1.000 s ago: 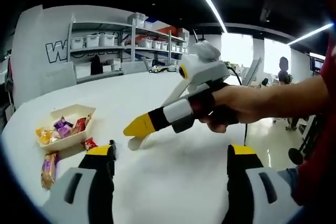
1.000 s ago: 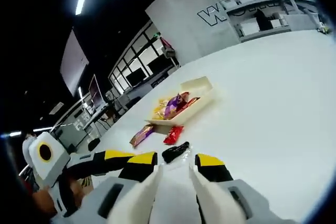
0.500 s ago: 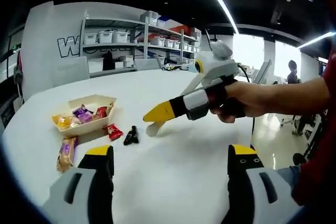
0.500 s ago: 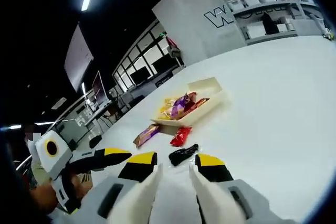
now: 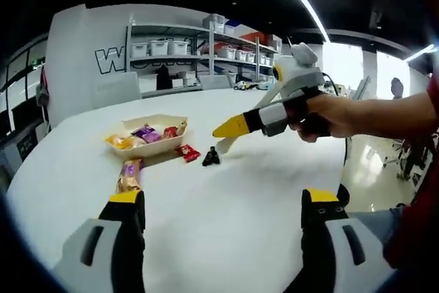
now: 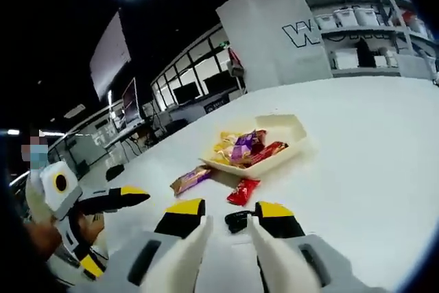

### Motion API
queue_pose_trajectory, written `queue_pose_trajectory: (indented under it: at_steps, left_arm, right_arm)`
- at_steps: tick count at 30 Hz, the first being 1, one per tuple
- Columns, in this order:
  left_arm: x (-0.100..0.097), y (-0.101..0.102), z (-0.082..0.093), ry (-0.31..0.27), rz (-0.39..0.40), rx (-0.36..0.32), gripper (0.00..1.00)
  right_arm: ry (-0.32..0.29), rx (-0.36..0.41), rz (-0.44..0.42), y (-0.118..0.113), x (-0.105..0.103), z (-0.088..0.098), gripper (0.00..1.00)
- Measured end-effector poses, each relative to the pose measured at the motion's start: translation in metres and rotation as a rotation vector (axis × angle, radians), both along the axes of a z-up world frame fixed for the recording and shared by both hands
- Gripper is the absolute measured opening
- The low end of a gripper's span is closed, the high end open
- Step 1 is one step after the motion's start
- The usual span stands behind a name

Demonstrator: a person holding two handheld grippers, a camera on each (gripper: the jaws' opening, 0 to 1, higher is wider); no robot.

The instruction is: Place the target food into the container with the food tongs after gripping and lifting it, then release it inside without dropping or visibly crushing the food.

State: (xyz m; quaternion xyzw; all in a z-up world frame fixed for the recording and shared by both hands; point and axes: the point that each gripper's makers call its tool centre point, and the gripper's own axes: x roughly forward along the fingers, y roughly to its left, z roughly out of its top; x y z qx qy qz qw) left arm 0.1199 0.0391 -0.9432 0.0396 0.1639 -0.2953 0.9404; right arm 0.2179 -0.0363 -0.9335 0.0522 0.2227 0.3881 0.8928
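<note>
- Since a second ago both cameras have drawn back and swung: in the left gripper view the snacks sit further up the table and more toward the middle, and the black piece, then half hidden by the left jaw, lies in plain sight.
- On the white table (image 5: pixel 226 204) the beige container (image 5: pixel 147 143) holds a heap of wrapped snacks, yellow, purple and red.
- A small black food piece (image 5: pixel 210 158) lies flat on the table, outside the container and near its corner, just beside a red wrapped snack (image 5: pixel 186 152).
- In the right gripper view the same black food piece (image 6: pixel 238 220) looks dark and glossy, short and lumpy; its long axis runs roughly across that view, one end touching or hidden behind the right jaw's yellow tip.
- A longer purple-and-gold wrapped bar (image 5: pixel 129 174) lies on the table, well apart from the black piece, its length pointing toward the container.
- The right gripper (image 5: pixel 223 132), held in a person's hand (image 5: pixel 324 116), points its yellow tips down toward the black piece; its jaws stand close together with a narrow gap and pinch nothing.
- The left gripper (image 5: pixel 223 207) has its jaws spread wide and holds nothing, above bare table.
- Grey shelving (image 5: pixel 199 53) with storage bins stands behind the table.
</note>
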Motion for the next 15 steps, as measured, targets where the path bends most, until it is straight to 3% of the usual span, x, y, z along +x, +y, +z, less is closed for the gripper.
queue_pose_trajectory:
  at_steps: [4, 7, 15]
  left_arm:
    - [-0.006, 0.018, 0.007, -0.004, 0.057, -0.054, 0.99]
    - [-0.012, 0.027, 0.011, -0.014, 0.076, -0.055, 0.97]
    - [-0.026, 0.044, 0.018, -0.040, 0.115, -0.061, 0.95]
  right_arm:
    - [-0.039, -0.071, 0.035, 0.009, 0.004, -0.001, 0.25]
    - [-0.073, -0.134, 0.052, 0.014, 0.007, -0.007, 0.25]
    - [-0.113, -0.163, 0.047, 0.014, 0.013, -0.005, 0.26]
